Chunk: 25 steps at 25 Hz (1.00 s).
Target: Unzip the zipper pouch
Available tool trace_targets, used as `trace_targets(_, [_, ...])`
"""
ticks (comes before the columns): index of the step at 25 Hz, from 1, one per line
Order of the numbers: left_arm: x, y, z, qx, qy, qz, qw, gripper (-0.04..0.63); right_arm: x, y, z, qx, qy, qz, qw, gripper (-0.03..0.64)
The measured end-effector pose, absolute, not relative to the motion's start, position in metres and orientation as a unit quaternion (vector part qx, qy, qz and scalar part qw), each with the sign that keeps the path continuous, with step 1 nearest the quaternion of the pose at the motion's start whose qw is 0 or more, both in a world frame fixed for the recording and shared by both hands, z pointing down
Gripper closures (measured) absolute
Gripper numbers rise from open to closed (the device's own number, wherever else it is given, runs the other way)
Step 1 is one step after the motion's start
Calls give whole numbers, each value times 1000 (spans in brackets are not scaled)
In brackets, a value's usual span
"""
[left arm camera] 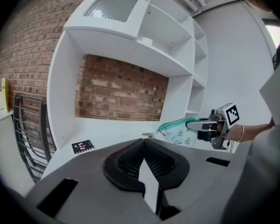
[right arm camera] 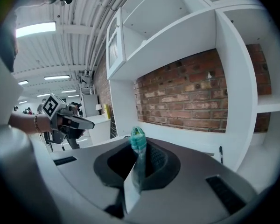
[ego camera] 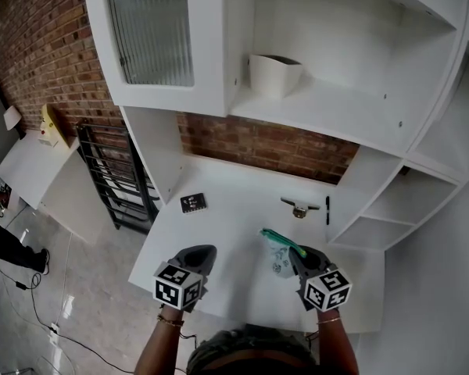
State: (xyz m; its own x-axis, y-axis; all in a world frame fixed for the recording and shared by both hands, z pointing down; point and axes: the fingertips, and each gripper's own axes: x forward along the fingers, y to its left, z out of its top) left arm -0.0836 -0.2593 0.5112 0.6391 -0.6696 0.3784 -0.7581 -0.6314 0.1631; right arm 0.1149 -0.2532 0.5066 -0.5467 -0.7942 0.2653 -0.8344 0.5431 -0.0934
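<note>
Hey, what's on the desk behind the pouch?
A small metal piece and a black pen lie behind it, a black card further left. Anything directly under the pouch is hidden.

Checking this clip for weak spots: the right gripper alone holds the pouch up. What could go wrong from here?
The right gripper pinches the zipper pouch at one end of its green zipper edge, so it may swing or slip when tugged. The left gripper is shut, empty and apart from the pouch; it must open and find the slider, not visible here. The right jaws sit on the zipper line and might block the slider.
</note>
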Motion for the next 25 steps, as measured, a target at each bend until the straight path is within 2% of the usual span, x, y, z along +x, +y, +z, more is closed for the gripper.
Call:
trace_targets(10, [-91, -249, 516, 888, -406, 127, 172, 592, 123, -281, 498, 468, -873, 71, 118, 609])
trace_targets(25, [-123, -234, 516, 865, -457, 118, 172, 592, 69, -338, 532, 417, -893, 62, 156, 609])
